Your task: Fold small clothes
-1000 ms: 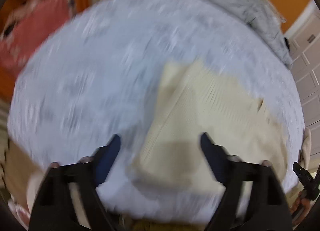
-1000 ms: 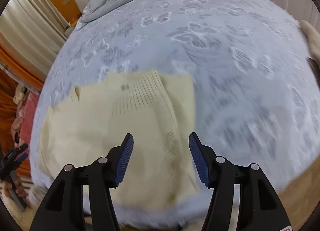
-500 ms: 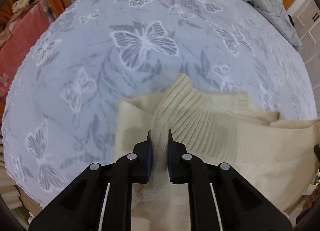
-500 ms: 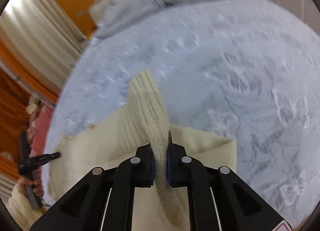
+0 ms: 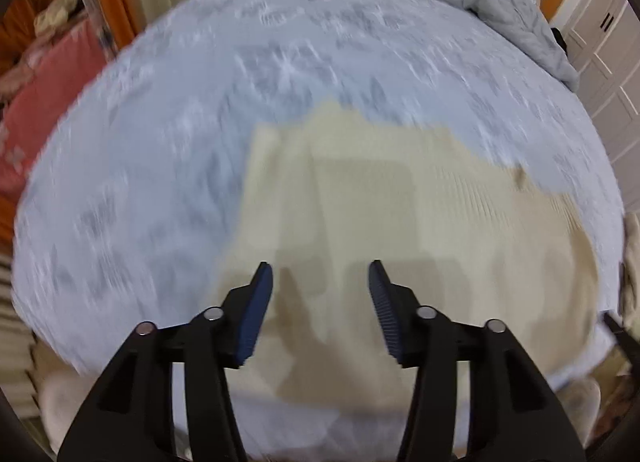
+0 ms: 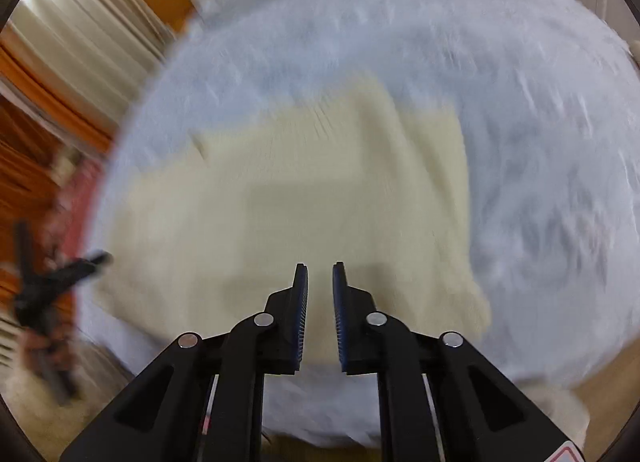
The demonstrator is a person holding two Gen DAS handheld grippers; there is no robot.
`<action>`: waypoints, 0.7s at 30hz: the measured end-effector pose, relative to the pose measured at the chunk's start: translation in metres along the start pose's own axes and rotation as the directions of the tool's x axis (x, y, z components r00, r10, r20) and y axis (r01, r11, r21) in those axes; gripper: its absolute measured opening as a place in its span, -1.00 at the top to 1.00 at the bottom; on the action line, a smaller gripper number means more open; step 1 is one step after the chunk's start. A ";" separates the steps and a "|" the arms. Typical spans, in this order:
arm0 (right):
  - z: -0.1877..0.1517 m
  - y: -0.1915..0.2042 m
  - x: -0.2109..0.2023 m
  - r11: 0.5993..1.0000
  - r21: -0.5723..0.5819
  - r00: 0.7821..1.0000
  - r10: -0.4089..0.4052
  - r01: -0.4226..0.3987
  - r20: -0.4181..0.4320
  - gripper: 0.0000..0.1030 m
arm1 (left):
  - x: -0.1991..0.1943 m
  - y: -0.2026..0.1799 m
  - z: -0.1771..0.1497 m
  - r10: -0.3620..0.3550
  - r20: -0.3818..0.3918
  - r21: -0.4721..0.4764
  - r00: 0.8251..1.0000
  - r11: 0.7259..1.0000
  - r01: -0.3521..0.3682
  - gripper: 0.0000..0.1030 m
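Cream sweater (image 5: pixel 380 214) is spread flat on the bed (image 5: pixel 160 142), long axis across both views. Left gripper (image 5: pixel 320 282) fingers are apart and opening, nothing between them, held above its left part. Right gripper (image 6: pixel 320 282) fingers are nearly together and closing, empty, above the right part. Neither is judged nearer.

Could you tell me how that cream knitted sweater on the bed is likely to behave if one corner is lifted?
The cream sweater looks soft and ribbed, so it would probably droop. It lies in layers, so these may slide apart.
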State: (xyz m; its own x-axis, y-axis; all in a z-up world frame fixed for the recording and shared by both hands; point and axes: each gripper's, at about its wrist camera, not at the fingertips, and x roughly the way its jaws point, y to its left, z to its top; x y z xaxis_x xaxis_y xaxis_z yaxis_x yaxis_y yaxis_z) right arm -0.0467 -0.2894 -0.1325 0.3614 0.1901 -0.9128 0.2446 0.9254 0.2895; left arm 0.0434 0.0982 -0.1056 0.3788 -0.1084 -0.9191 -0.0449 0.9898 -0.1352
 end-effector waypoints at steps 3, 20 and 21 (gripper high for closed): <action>-0.010 -0.035 0.025 0.987 0.157 0.996 -0.023 0.036 -0.081 1.00 | 0.030 0.008 -0.035 0.059 -0.087 -0.006 0.995 0.998 -0.059 -0.02; 0.034 0.007 -0.008 0.990 0.116 0.993 -0.085 0.075 0.077 0.84 | 0.008 0.029 -0.054 0.016 -0.058 -0.081 0.998 0.996 -0.021 -0.28; 0.040 0.013 -0.001 0.993 0.073 0.992 -0.095 0.089 0.083 0.85 | 0.004 0.036 -0.057 0.024 -0.047 -0.093 0.999 0.995 -0.029 -0.41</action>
State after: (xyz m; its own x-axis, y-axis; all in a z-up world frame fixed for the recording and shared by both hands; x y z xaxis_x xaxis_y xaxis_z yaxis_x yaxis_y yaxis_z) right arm -0.0080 -0.2905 -0.1162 0.4102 0.0735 -0.9090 0.3408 0.9122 0.2276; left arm -0.0098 0.1285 -0.1355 0.3334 -0.0886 -0.9386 -0.1416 0.9796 -0.1428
